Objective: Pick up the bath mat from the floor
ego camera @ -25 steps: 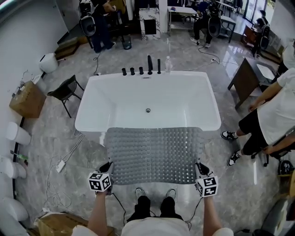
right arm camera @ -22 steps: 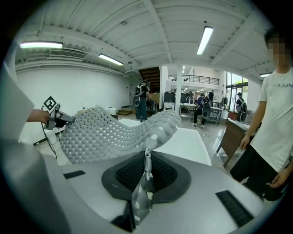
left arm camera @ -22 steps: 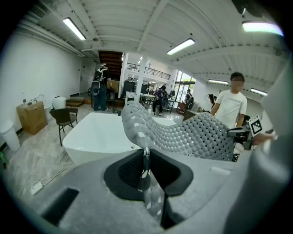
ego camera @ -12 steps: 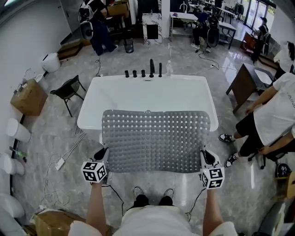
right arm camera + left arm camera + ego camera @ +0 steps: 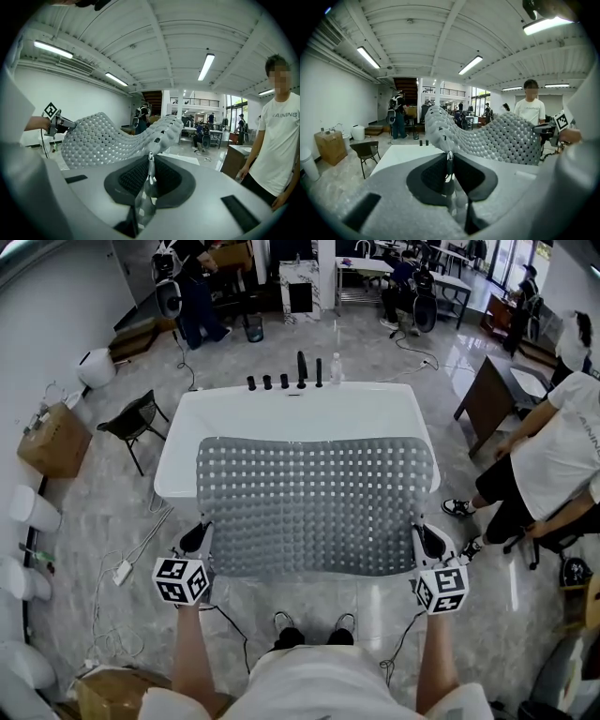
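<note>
- We've got the grey bath mat (image 5: 314, 507) clear of the floor (image 5: 94, 521), spread wide in the air over the near half of the white bathtub (image 5: 281, 409).
- Our left gripper (image 5: 197, 538) has the mat's near left corner, its jaws almost together with only the thin edge pinched between the pads.
- Our right gripper (image 5: 429, 542) matches it at the near right corner, clamped on the mat's edge just as narrowly.
- In both gripper views the mat rolls away from the jaws in a soft wave.
- A person in a white shirt (image 5: 562, 446) stands right of the tub, and a black chair (image 5: 136, 423) sits left of it.
</note>
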